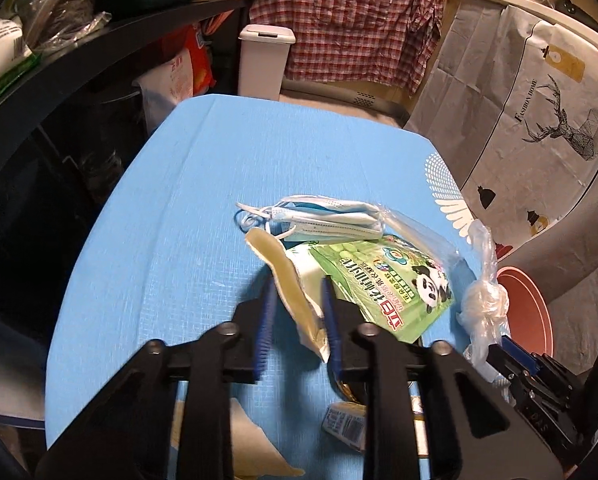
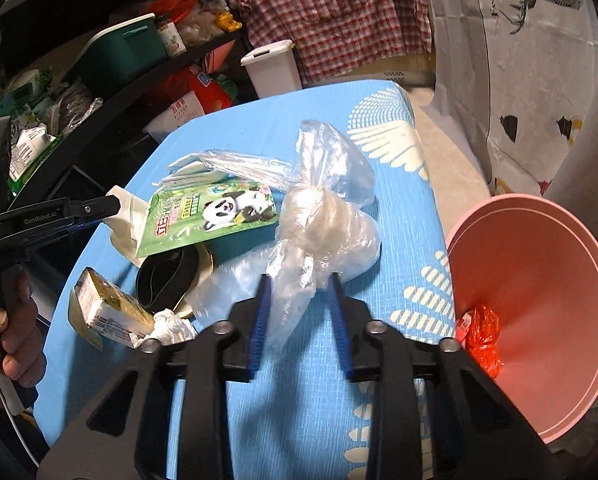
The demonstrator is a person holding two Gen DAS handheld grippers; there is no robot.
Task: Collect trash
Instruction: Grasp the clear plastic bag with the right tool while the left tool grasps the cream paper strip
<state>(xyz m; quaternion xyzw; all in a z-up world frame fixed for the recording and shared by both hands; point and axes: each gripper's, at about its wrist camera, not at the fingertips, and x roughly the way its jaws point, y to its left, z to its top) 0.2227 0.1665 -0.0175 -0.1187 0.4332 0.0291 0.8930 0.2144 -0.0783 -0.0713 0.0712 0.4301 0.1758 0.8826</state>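
1. A desk [image 1: 147, 240] covered in a sky-blue textured cloth with white printed stripes carries the scattered trash.
2. The left claw [image 1: 299, 312], black with ribbed blue pads, is pinching a limp cream-coloured wrapper [image 1: 287, 276] that stands up between its pads.
3. Just beside that wrapper lies a glossy green pouch printed with a cartoon panda [image 1: 383, 280] and red and white Chinese characters that I cannot read; behind it are crumpled pale-blue pleated face masks [image 1: 327, 216] with white ear loops.
4. The right claw [image 2: 299, 304] is pinched on a crinkly, knotted clear plastic bag [image 2: 323, 220] near the desk's right side.
5. A smooth pink round plastic bin [image 2: 547, 280] stands just off the desk's right edge, holding a crumpled orange wrapper [image 2: 481, 336].
6. A small yellow-and-white carton [image 2: 107, 312], a white tissue wad [image 2: 171, 326] and a shallow black round tin [image 2: 171, 280] lie near the front.
7. The left claw's handle reads "GenRobot.AI".
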